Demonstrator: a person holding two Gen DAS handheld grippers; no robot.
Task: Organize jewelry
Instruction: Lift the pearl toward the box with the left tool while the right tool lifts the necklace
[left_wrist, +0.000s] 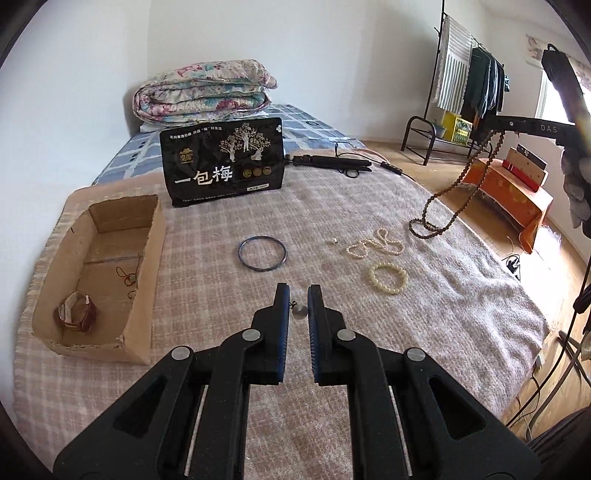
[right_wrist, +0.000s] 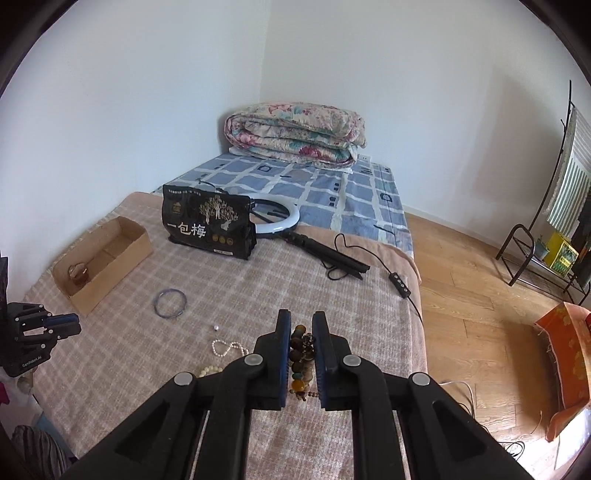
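Note:
My left gripper (left_wrist: 298, 291) is shut on a small silver bead earring (left_wrist: 299, 311) and holds it above the blanket. My right gripper (right_wrist: 301, 319) is shut on a long brown bead necklace (right_wrist: 300, 354). In the left wrist view that necklace (left_wrist: 458, 192) hangs from it, its lower end on the blanket. On the blanket lie a blue bangle (left_wrist: 262, 253), a pearl necklace (left_wrist: 376, 242), a cream bead bracelet (left_wrist: 388, 277) and a tiny pearl (left_wrist: 334, 241). A cardboard box (left_wrist: 147, 258) at the left holds a watch (left_wrist: 76, 312) and a red cord (left_wrist: 129, 275).
A black snack bag (left_wrist: 225, 160) stands behind the jewelry. A ring light with stand and cable (right_wrist: 291, 229) lies at the back. A folded quilt (right_wrist: 295, 131) sits on the bed. The bed's right edge drops to a wooden floor (right_wrist: 480, 314).

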